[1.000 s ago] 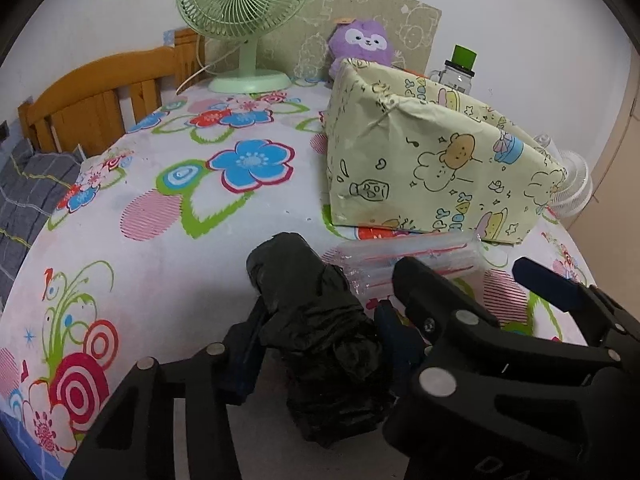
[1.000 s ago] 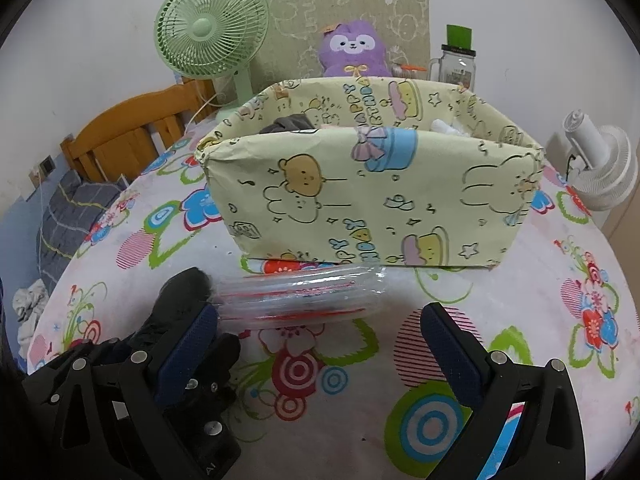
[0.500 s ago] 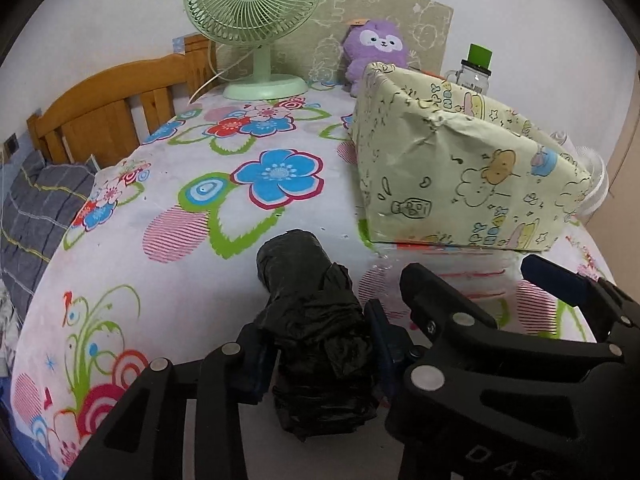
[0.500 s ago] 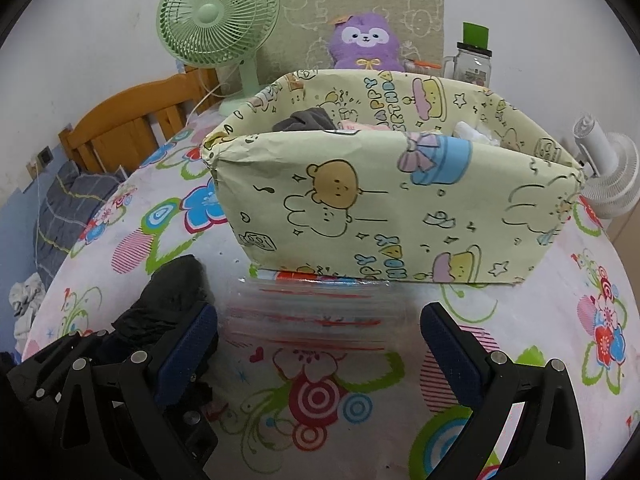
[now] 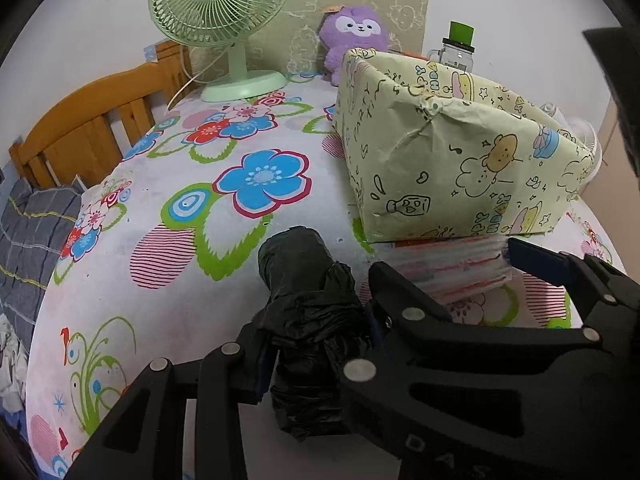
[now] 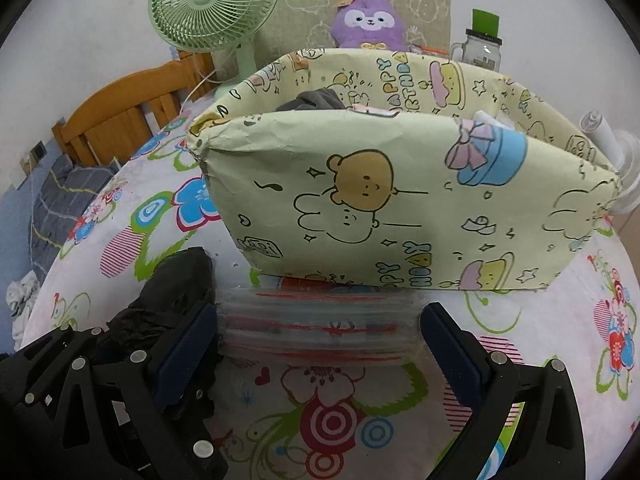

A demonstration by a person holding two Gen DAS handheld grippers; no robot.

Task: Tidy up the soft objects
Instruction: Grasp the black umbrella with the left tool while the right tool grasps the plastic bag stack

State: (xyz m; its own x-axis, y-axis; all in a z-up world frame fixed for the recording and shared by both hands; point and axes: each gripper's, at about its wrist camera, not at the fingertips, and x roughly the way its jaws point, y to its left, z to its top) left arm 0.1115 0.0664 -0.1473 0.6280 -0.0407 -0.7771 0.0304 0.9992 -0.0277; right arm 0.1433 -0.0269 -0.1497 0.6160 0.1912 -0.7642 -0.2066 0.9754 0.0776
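Note:
My left gripper point(image 5: 316, 344) is shut on a black roll of plastic bags point(image 5: 304, 304), held low over the flowered tablecloth; the roll also shows in the right wrist view point(image 6: 176, 292). My right gripper point(image 6: 320, 348) is open, its fingers on either side of a clear stack of zip bags with red lines point(image 6: 320, 328), which lies against the front of the yellow cartoon-print box point(image 6: 400, 208). The box point(image 5: 460, 160) holds grey cloth point(image 6: 316, 100) and other soft items. The stack also shows in the left wrist view point(image 5: 452, 264).
A green desk fan point(image 5: 220, 20) and a purple plush point(image 5: 356, 40) stand at the back of the table. A glass jar with a green lid point(image 6: 480, 48) and a small white fan point(image 6: 612, 152) stand behind the box. A wooden headboard point(image 5: 88, 120) is at the left.
Both grippers have moved forward toward the box. The right gripper's open fingers now straddle the zip-bag stack. The left stays shut on the black roll.

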